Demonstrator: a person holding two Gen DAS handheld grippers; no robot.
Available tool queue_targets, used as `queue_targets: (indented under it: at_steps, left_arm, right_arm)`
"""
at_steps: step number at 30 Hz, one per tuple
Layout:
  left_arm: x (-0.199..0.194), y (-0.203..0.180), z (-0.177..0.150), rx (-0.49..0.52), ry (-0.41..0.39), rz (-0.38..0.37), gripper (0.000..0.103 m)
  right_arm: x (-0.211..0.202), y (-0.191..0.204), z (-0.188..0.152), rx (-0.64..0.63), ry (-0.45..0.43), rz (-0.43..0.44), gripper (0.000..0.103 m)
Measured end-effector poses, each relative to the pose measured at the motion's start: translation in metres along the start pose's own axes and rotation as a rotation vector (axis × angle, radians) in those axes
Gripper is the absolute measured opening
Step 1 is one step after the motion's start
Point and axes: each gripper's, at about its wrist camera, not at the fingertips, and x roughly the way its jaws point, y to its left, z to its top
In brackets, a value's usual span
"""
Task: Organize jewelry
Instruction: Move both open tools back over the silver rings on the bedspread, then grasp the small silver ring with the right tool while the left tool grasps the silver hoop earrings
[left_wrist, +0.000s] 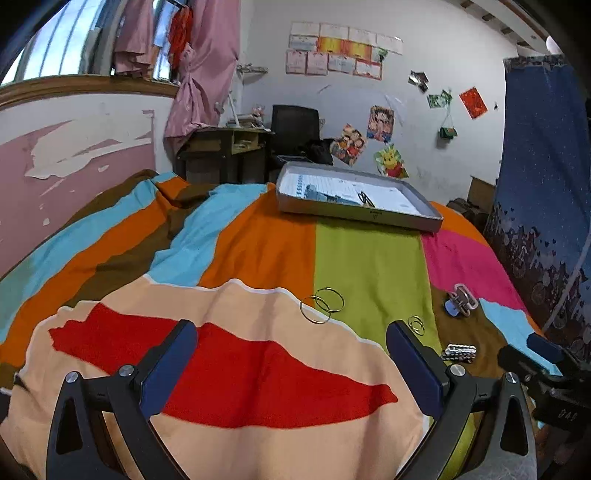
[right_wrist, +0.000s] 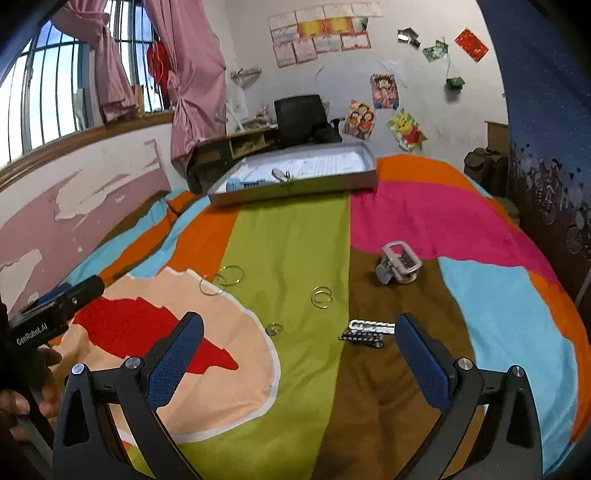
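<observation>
Basically both grippers hover low over a bed (left_wrist: 373, 258) covered by a multicolour patchwork blanket (right_wrist: 291, 229), nothing held. Left gripper (left_wrist: 291, 343): fingers (left_wrist: 173, 365) wide apart, empty, over the red and peach patch. Right gripper (right_wrist: 299, 343): fingers (right_wrist: 424, 365) wide apart too, empty, over the green and brown stripes. In the right wrist view the left gripper body shows at the left edge, with a hand (right_wrist: 22, 391) gripping it.

Jewelry is scattered loose on the blanket. Two large gold hoops (left_wrist: 323, 304) overlap at the edge of the peach patch and the green stripe. A smaller pair of gold rings (right_wrist: 321, 296) lies on the green stripe, near the brown one. One tiny ring (right_wrist: 274, 328) sits at the white border of the peach patch, between the right gripper's fingers in that view. A silver chain piece (right_wrist: 371, 326) and a dark beaded piece (right_wrist: 360, 338) lie side by side on the brown stripe, touching or nearly so, just beside the right gripper's right finger. A grey-white clip-like object (right_wrist: 399, 263) rests further back on the brown, near the pink patch, well apart from the rings.

A shallow grey tray (right_wrist: 295, 184) sits at the far end of the bed, on the orange and green stripes. Some small items lie in it; too small to tell what they are.

Behind: desk (left_wrist: 225, 147), dark chair (left_wrist: 295, 125), pink curtain (right_wrist: 192, 74), posters on the wall (right_wrist: 384, 107).
</observation>
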Motion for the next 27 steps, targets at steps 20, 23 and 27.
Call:
queue_targets:
  at_steps: [20, 23, 27]
  left_arm:
    - [0.111, 0.016, 0.008, 0.033, 0.049, -0.05, 0.1]
    - [0.125, 0.017, 0.008, 0.035, 0.081, -0.124, 0.081]
    - [0.141, 0.015, 0.006, 0.026, 0.117, -0.2, 0.061]
  right_arm:
    - [0.101, 0.003, 0.007, -0.043, 0.066, 0.017, 0.102]
    - [0.111, 0.008, 0.008, -0.058, 0.079, 0.041, 0.094]
    - [0.122, 0.016, 0.008, -0.088, 0.105, 0.069, 0.071]
